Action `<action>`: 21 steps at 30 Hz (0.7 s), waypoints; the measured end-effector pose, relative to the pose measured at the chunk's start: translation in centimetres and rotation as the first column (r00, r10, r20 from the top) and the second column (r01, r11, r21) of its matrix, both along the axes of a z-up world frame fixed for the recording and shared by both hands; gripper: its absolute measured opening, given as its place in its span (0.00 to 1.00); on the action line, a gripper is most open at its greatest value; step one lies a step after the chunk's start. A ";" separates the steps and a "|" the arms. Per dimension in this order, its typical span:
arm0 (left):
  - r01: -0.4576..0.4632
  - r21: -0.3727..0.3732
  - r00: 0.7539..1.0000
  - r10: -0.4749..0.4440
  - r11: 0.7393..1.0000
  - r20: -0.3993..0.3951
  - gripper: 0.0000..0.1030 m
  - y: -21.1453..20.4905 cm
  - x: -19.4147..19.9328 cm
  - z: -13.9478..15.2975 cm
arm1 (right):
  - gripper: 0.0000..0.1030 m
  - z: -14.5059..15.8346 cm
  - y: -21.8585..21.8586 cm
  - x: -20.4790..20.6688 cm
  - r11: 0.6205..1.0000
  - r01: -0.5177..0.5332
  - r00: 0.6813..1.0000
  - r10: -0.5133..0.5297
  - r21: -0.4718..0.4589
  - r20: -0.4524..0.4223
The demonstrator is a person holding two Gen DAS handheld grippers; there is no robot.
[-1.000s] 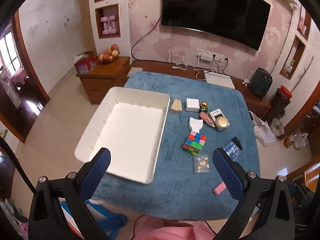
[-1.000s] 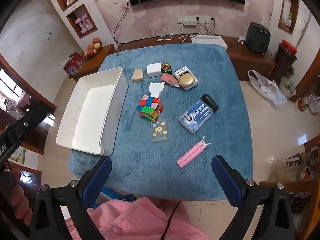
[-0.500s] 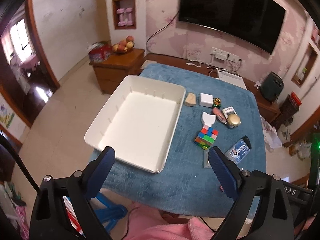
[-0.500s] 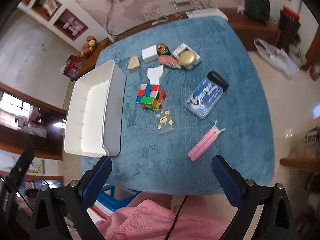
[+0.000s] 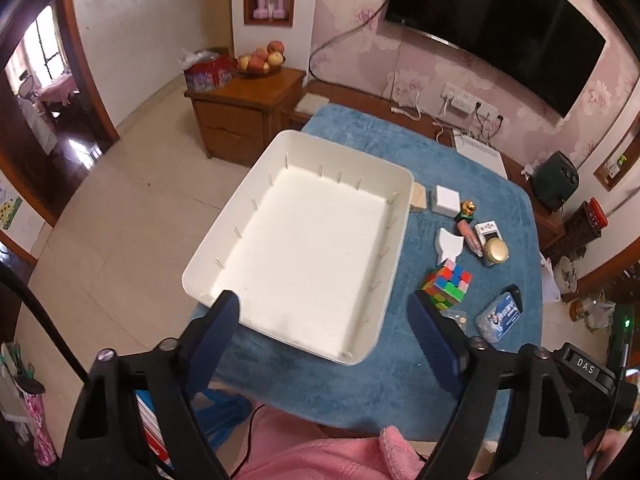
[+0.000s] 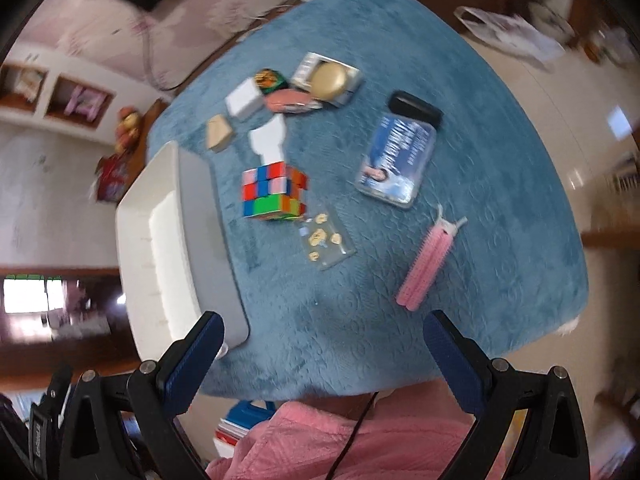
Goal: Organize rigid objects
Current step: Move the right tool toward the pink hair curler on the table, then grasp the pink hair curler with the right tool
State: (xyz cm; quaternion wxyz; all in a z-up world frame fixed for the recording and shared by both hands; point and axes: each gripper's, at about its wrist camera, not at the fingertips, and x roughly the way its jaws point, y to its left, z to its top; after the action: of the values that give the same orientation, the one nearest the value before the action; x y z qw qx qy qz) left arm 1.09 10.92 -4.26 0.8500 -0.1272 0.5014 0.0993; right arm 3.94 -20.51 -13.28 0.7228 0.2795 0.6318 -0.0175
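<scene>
A white bin [image 5: 280, 344] [image 6: 208, 216] stands empty on the left of the blue table cloth [image 5: 400, 364] [image 6: 400, 128]. Right of it lie a colour cube [image 5: 448, 284] [image 6: 274, 190], a blue tin [image 5: 500, 316] [image 6: 398, 162], a pink hair clip [image 6: 428, 266], a clear sticker packet [image 6: 326, 242], a white box [image 5: 446, 200] [image 6: 242, 100], a wooden block [image 6: 218, 134] and a gold-lidded jar [image 5: 496, 250] [image 6: 328, 80]. My left gripper [image 5: 322, 316] hovers over the bin's near edge, its jaws closing with nothing between them. My right gripper [image 6: 322, 332] hangs open above the cloth's near edge, holding nothing.
A wooden cabinet [image 5: 244, 112] with a fruit bowl [image 5: 262, 62] stands beyond the bin. A TV [image 5: 496, 28] hangs on the far wall above a low shelf with power strips [image 5: 468, 102]. A pink sleeve [image 5: 332, 456] [image 6: 320, 440] lies at the near table edge.
The left gripper moved left over the bin and its jaws narrowed. The right gripper sank toward the table and rolled, so the cloth now looks tilted and closer.
</scene>
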 end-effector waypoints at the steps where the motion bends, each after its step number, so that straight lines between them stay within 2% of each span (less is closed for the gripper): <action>1: 0.006 -0.008 1.000 -0.006 1.000 -0.017 0.78 0.7 0.6 -0.2 | 0.95 -0.3 -0.1 0.1 1.000 0.026 1.000 -0.026 0.000 -0.011; 7: 0.020 0.010 0.994 -0.018 1.000 -0.111 0.61 5.0 3.4 -2.3 | 0.94 -2.4 -1.7 -0.1 0.973 0.229 0.971 -0.229 -0.002 -0.065; 11: 0.030 -0.084 0.986 -0.043 0.996 -0.161 0.42 8.5 5.3 -4.5 | 0.94 -4.0 -2.7 -0.3 0.942 0.334 0.938 -0.334 -0.016 -0.092; 12: 0.034 -0.100 0.983 -0.051 0.994 -0.174 0.40 9.2 5.6 -5.0 | 0.94 -4.5 -2.9 -0.4 0.933 0.358 0.928 -0.359 -0.027 -0.098; 13: 0.038 -0.117 0.980 -0.060 0.992 -0.191 0.31 9.8 6.2 -5.6 | 0.94 -5.0 -3.1 -0.6 0.925 0.379 0.919 -0.381 -0.039 -0.104; 16: 0.037 -0.144 0.969 -0.070 0.989 -0.235 0.22 11.3 7.2 -7.1 | 0.89 -6.2 -3.3 -1.0 0.904 0.419 0.897 -0.426 -0.084 -0.119; 19: 0.076 -0.156 0.958 -0.115 0.985 -0.263 0.16 12.1 8.3 -8.5 | 0.88 -7.5 -3.3 -1.3 0.895 0.428 0.887 -0.442 -0.124 -0.132; 21: 0.103 -0.158 0.950 -0.144 0.982 -0.276 0.10 12.5 8.9 -9.5 | 0.81 -8.4 -3.3 -1.3 0.893 0.428 0.885 -0.446 -0.143 -0.137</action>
State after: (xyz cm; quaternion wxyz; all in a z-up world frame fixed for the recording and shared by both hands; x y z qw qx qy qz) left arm 10.02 23.41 -13.80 0.7618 -0.1397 0.6319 0.0274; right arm 2.61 -23.78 -21.72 0.6591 0.3724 0.6087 -0.2375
